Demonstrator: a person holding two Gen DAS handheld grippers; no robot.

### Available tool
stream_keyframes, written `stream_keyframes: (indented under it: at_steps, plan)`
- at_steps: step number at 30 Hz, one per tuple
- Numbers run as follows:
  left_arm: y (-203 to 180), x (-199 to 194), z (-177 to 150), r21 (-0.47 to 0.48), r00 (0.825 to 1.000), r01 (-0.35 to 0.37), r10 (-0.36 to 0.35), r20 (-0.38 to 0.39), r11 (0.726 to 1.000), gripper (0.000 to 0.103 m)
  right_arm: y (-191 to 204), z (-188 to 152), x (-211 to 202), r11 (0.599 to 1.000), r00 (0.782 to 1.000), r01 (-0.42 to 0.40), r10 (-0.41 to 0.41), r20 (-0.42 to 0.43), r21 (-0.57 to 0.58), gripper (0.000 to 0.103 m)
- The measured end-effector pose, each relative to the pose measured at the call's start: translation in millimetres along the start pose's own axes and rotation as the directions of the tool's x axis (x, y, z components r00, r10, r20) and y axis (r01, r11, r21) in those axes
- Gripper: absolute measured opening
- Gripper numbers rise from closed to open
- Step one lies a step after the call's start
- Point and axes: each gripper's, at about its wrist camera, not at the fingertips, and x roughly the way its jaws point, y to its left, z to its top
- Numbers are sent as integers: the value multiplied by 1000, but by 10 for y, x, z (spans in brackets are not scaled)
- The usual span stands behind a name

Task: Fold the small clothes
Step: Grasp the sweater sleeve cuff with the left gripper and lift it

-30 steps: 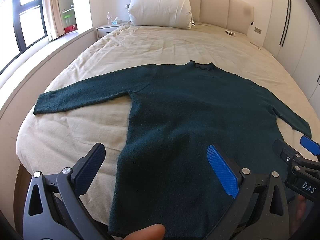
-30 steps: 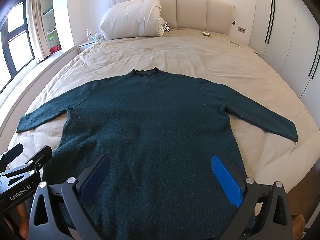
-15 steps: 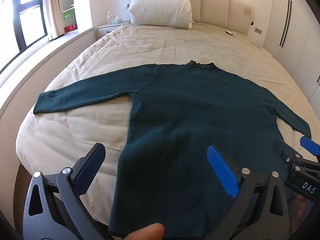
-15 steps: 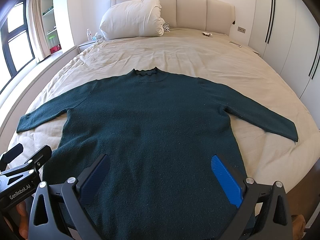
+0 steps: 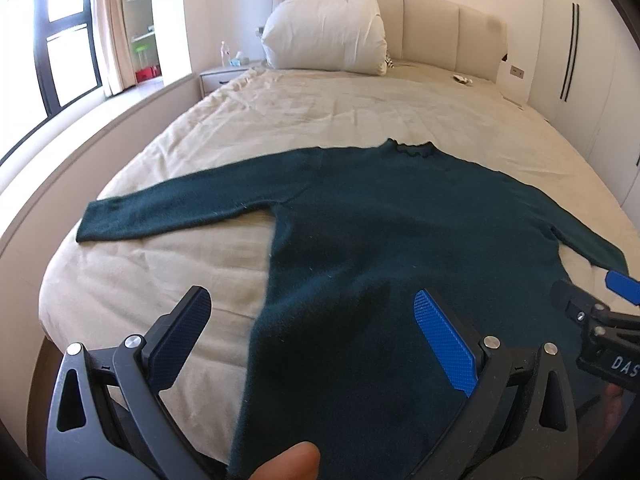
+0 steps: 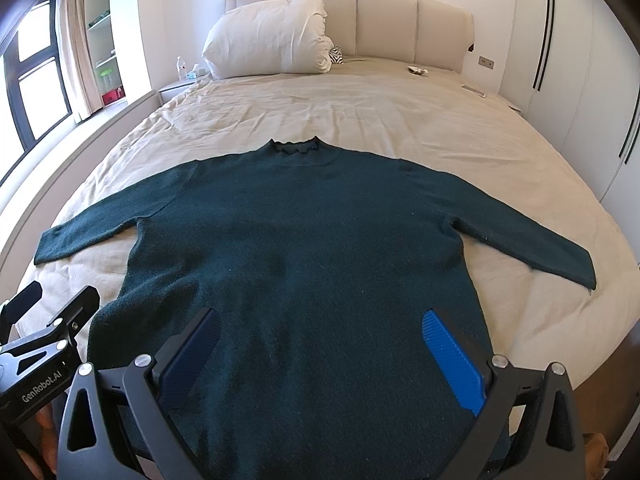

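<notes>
**Big green sweater, two empty grippers**

The dark green sweater lies flat on the bed, front side down or up I cannot tell. Its neck points away from both grippers and its bottom edge is closest to them. Both sleeves stick out to the sides.

The left gripper is wide open and holds nothing. It hangs over the sweater's left side edge, so one finger is above the sheet and the other is above the knit. The right gripper is wide open too and holds nothing. Both of its fingers hang over the lower part of the sweater.

What could go wrong? I think the knit is soft and thick, so a pinch may grab only the top layer. Then the sweater would open like a bag and not fold. The bottom edge hangs near the end of the bed, so a pull toward the grippers may slide the whole thing off. If one gripper lifts before the other, the fold may go crooked.

The left view shows the left sleeve all the way to its cuff, but the right sleeve is cut off behind the other gripper. It also shows a thumb at the bottom. The right view shows the right sleeve whole, and both shoulders.
</notes>
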Motion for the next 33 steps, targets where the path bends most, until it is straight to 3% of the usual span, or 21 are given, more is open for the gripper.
stream_keyframes:
  at_steps: [3,6,11,14,16,19,21,23,25,26,28,31,33]
  plan:
    - [89,3,39,-6,1000,20,-20,5,1000,103,64,51,0,1000,1000,-8,8,8,-9,103]
    - [298,43,93,-73,995,97,-98,-12,993,103,118,115,11,1000,1000,-11,12,19,-19,103]
    - [743,193,208,-206,964,254,-264,-20,945,103,227,210,60,999,999,-35,36,29,-23,103]
    - [1024,221,250,-266,972,232,-235,19,936,103,342,258,87,998,998,-44,45,33,-50,103]
    - [1212,301,266,-304,968,238,-252,-7,922,103,418,293,110,997,998,-43,46,38,-70,103]
    - [1664,509,300,-415,957,230,-282,-69,881,103,484,329,154,996,998,-49,52,36,-79,103]
    - [1980,539,323,-477,960,241,-281,-12,845,103,528,347,203,995,998,-54,57,31,-84,103]
    - [2461,594,339,-589,956,271,-285,71,761,103,561,354,254,994,998,-55,58,23,-90,103]
    - [2983,722,314,-718,943,311,-299,149,623,103,596,362,320,994,998,-57,59,12,-92,103]
    - [3181,785,292,-759,939,321,-295,176,567,103,613,364,356,994,998,-61,62,5,-91,103]
    - [3634,918,218,-836,937,331,-256,236,437,103,654,379,429,993,998,-70,69,-9,-91,103]
    - [4079,1095,89,-889,940,327,-209,271,319,102,729,404,536,992,997,-75,73,-23,-99,103]
    - [4303,1249,14,-904,932,346,-205,299,250,100,787,433,633,991,996,-83,79,-37,-102,103]
